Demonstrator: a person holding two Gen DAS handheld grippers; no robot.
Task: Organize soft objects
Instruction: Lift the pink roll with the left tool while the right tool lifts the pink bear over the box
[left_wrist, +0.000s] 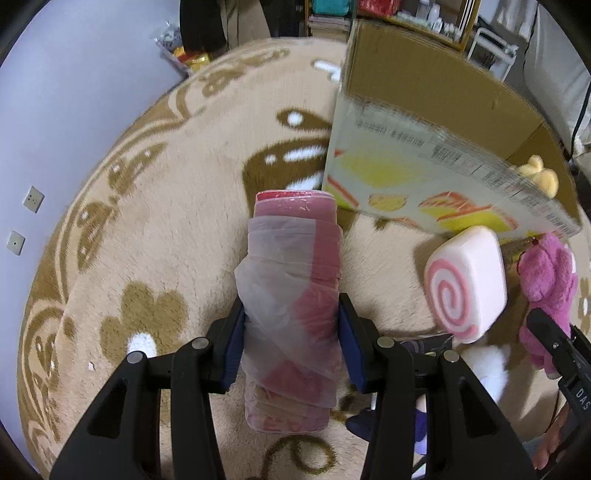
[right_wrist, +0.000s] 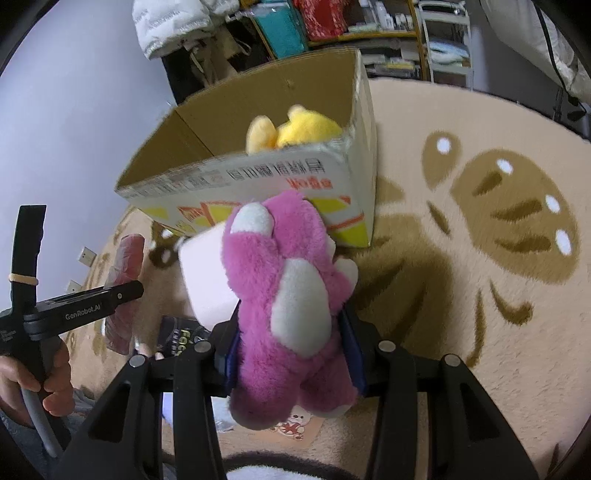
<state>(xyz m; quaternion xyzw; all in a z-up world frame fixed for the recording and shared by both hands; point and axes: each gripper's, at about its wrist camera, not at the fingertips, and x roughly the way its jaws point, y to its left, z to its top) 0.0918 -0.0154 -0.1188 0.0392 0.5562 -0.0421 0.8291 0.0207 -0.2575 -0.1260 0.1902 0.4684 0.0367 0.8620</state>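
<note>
Both tools are loaded over a beige patterned rug (left_wrist: 155, 236). The left tool (left_wrist: 291, 343) has its two blue-padded fingers (left_wrist: 236, 343) closed against the sides of a pink roll wrapped in thin clear plastic (left_wrist: 295, 295), gripped around its middle with the far end pointing toward the open cardboard box (left_wrist: 424, 110). The right tool (right_wrist: 291, 347) is clamped on the belly of a magenta plush bear (right_wrist: 288, 295), which hangs in front of the box's printed front wall (right_wrist: 280, 181). A yellow plush toy (right_wrist: 295, 129) already lies inside the box, and a pink-and-white swirl cushion (left_wrist: 465, 284) sits just beside the bear, near the box's front wall — whether it rests on the rug or leans on something I cannot tell. The step in hand looks like carrying both items to the box, so the likely job is to clear the rim before letting go. The bear is closer, so it probably makes sense to lift it above the front wall first, bring it over the free space beside the yellow toy, and only then open the fingers. The roll's loose plastic looks slippery and may slide within the grip — keep the squeeze steady, hold the roll level, and avoid dragging its far end across the cardboard edge.
</note>
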